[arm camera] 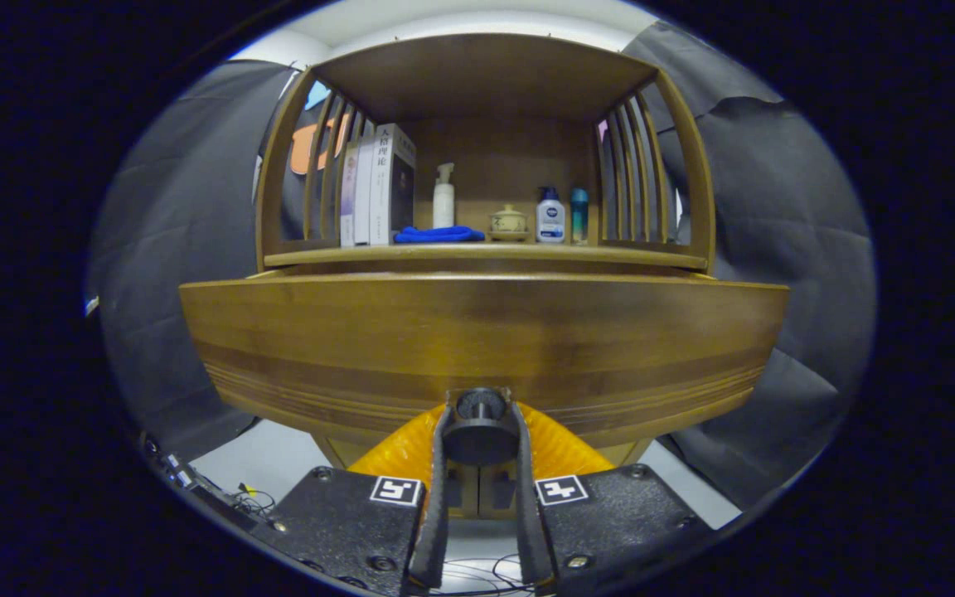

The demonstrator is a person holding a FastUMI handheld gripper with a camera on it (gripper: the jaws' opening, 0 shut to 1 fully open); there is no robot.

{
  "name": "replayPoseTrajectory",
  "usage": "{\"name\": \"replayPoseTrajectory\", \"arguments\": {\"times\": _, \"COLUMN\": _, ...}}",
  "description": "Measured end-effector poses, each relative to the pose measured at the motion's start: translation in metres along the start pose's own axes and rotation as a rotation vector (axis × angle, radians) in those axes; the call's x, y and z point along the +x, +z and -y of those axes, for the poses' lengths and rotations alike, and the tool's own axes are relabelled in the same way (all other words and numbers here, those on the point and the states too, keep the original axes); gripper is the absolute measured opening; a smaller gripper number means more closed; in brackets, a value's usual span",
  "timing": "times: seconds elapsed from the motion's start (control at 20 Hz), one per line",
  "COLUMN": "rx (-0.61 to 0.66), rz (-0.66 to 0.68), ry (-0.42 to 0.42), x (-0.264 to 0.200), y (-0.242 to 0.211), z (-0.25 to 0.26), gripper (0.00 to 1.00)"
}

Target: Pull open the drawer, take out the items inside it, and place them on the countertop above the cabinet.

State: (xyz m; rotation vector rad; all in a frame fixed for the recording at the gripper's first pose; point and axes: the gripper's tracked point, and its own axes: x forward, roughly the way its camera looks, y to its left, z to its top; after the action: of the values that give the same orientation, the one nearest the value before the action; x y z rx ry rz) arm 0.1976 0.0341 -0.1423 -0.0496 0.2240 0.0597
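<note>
My one camera rides on my gripper [480, 414] and looks forward along its two fingers, level and straight at the wooden cabinet. It sits very near the drawer front [477, 340], low against it, with the shelf [486, 253] and its goods seen above, farther back.

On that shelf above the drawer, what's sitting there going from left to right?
Books → blue cloth → white pump bottle → small lidded teacup → white bottle with blue cap → teal bottle. Lower down, the fingers grip the drawer knob.
</note>
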Motion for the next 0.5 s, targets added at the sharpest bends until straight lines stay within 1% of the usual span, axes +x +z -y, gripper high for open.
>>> {"name": "replayPoseTrajectory", "arguments": {"times": 0.1, "rx": 0.001, "rz": -0.007, "ry": 0.001, "x": 0.0064, "y": -0.0016, "z": -0.0001, "gripper": 0.37}}
{"name": "replayPoseTrajectory", "arguments": {"times": 0.5, "rx": 0.028, "rz": -0.023, "ry": 0.027, "x": 0.0049, "y": -0.0019, "z": -0.0029, "gripper": 0.37}}
